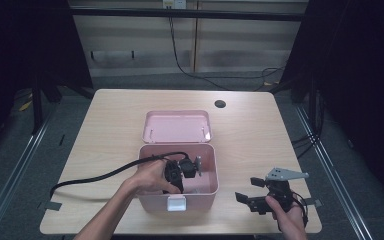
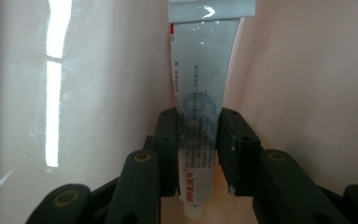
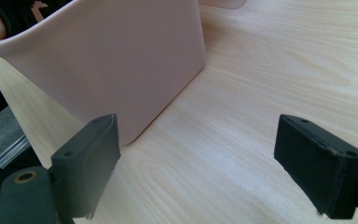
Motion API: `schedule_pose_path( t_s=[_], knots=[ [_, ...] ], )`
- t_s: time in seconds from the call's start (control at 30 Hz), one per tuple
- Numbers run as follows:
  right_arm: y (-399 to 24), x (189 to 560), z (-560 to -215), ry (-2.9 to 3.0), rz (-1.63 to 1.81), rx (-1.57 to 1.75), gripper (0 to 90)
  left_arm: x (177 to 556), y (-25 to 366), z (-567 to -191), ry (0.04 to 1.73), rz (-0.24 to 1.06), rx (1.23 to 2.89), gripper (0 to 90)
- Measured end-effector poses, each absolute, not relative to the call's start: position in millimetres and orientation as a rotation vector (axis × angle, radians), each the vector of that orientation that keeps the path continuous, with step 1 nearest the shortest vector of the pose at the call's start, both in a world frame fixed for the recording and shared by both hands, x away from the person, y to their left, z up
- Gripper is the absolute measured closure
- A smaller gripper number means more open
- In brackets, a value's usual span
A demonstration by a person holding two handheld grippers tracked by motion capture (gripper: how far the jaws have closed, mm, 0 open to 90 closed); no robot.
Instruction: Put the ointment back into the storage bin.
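A pink box [image 1: 207, 159] stands open at the table's middle, its lid [image 1: 177, 126] lying just behind it. My left gripper [image 1: 180, 175] reaches down inside the box. In the left gripper view its jaws are shut on a silver-white ointment tube [image 2: 200, 116] with red print, the crimped end pointing away and the pink box wall [image 2: 307, 70] close behind. My right gripper [image 1: 252, 192] rests low over the table to the right of the box, jaws wide apart. The right gripper [image 3: 196, 168] has nothing but bare wood between its pads, and the box's outer wall [image 3: 121, 60] is ahead to its left.
The light wooden table [image 1: 250, 135] has a round cable hole [image 1: 220, 104] at the back right. A black cable [image 1: 95, 177] trails left from my left gripper across the table. A white latch [image 1: 176, 203] sits on the box's near wall. Dark floor surrounds the table.
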State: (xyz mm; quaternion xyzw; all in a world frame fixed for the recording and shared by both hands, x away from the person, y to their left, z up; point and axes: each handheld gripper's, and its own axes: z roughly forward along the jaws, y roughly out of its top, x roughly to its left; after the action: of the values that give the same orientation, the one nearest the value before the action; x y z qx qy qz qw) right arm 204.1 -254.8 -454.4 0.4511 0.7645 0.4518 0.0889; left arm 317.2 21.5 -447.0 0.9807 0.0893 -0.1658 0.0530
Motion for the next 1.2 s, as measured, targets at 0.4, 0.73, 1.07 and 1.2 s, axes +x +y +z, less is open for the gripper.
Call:
schedule_pose_path(
  t_s=[0.4, 0.73, 1.07, 1.2],
  knots=[
    [-255, 204, -455, 2.279, 1.341, 1.343, 13.8, 317, 19, -453, 0.281, -0.501, 3.009, 69.9],
    [-255, 204, -455, 2.278, 1.341, 1.345, 13.7, 319, 19, -455, 0.297, -0.481, 3.027, 67.0],
    [-255, 204, -455, 2.278, 1.34, 1.345, 13.7, 321, 19, -450, 0.325, -0.471, 2.994, 60.1],
    [-255, 204, -454, 2.277, 1.343, 1.345, 13.7, 321, 21, -444, 0.331, -0.466, 2.955, 56.0]
  ],
)
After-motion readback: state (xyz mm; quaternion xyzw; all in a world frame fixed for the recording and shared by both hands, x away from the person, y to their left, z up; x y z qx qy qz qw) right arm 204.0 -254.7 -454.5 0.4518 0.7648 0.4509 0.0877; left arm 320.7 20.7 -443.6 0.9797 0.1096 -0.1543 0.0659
